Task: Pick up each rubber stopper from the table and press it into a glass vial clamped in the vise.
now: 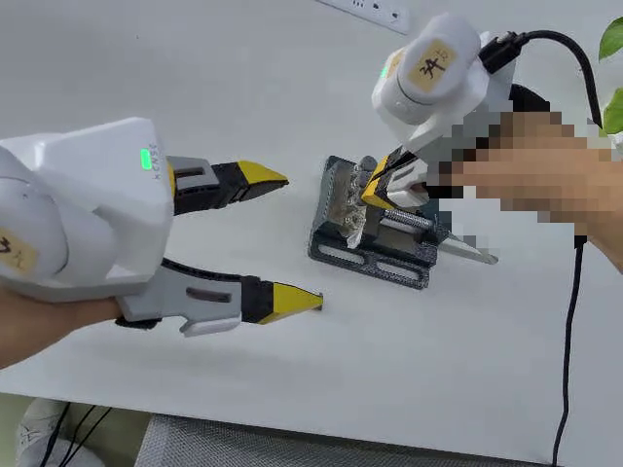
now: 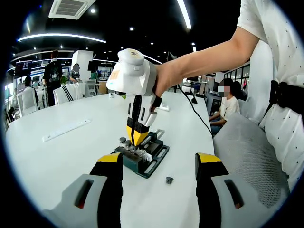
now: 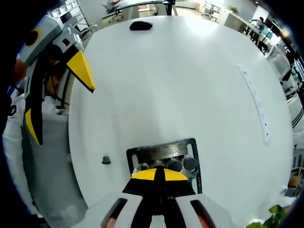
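Note:
A dark metal vise (image 1: 375,255) stands mid-table with several glass vials (image 3: 189,163) clamped in a row. My right gripper (image 1: 382,187) points down on the vials (image 2: 135,148), its yellow tips pressed together, shut. Its own view shows the shut tips (image 3: 159,175) right over the row, with dark stoppers in the vials beside them. My left gripper (image 1: 282,238) hovers left of the vise (image 2: 149,164), wide open and holding nothing. One loose dark rubber stopper (image 2: 169,180) lies on the white table near the vise (image 3: 161,148); the stopper (image 3: 106,160) is apart from both grippers.
A white power strip (image 2: 66,129) lies far across the table (image 3: 256,104). A black cable (image 1: 569,331) hangs off the right side. The table's front edge (image 1: 292,423) runs along the bottom. A green plant (image 1: 613,39) sits at the far right.

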{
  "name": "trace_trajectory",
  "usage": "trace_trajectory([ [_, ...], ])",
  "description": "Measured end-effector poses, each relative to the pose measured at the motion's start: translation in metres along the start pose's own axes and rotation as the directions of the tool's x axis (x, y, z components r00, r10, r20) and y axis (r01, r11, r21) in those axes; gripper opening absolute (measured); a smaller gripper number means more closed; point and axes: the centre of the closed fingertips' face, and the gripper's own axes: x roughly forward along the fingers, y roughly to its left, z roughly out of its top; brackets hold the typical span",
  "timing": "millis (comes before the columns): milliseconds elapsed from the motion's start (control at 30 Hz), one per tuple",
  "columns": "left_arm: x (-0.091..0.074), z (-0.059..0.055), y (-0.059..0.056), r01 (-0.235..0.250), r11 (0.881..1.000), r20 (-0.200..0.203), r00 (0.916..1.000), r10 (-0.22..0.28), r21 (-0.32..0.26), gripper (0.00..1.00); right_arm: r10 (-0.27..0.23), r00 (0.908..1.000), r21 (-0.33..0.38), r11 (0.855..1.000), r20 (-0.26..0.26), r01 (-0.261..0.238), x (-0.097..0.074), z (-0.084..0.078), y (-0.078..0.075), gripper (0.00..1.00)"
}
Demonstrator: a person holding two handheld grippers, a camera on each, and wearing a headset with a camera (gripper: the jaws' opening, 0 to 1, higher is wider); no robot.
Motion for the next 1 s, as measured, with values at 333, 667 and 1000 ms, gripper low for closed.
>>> trace_trajectory([
  [333,0.001,0.006,-0.001,-0.006,1.0,0.007,1.0,0.006,0.0,0.6,-0.002,1.0,0.021,1.0,-0.007,0.002,0.001,0.001,0.0,0.0],
  [667,0.001,0.007,0.0,-0.003,1.0,0.01,0.9999,0.003,0.002,0.59,-0.014,0.9996,0.017,1.0,-0.025,0.014,0.001,0.0,0.002,0.0],
  [1000,-0.005,0.0,0.006,-0.005,1.0,0.01,0.9999,0.005,0.007,0.59,-0.029,0.9992,-0.002,1.0,-0.028,0.029,0.002,0.001,0.002,0.0],
])
